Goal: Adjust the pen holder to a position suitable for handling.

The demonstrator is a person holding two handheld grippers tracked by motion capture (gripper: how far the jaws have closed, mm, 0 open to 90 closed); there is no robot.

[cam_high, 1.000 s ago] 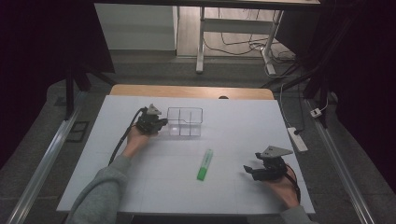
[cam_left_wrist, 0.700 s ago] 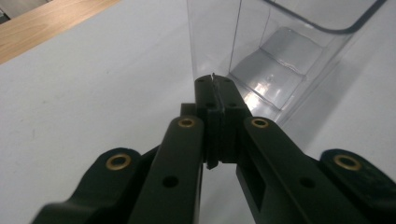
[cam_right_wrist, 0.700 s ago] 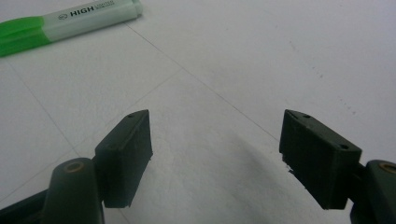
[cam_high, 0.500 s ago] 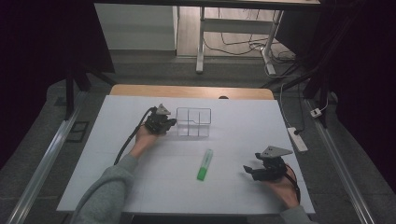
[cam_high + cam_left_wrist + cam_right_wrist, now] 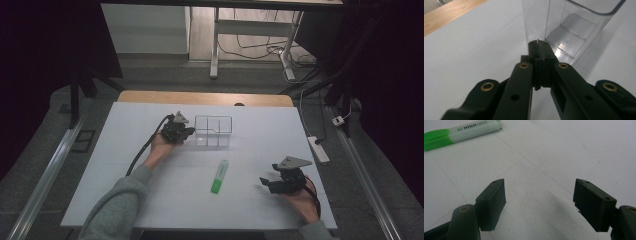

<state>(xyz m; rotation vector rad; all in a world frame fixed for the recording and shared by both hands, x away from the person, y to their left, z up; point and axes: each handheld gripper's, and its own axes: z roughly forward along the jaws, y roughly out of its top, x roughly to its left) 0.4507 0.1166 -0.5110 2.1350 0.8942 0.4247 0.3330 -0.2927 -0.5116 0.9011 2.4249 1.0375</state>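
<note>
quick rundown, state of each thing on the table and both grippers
Clear plastic divided organizer box: upright, open-topped, compartments empty.
Green highlighter pen: lying flat on the table, cap on, untouched.
Left gripper: shut, jaws pinched on the box's near wall edge.
Right gripper: open, nothing between its jaws, beside the highlighter.

High view looks down over the whole bench point(image 5: 125, 200); both tong cams sit super close, skimming that same white surface.
</note>
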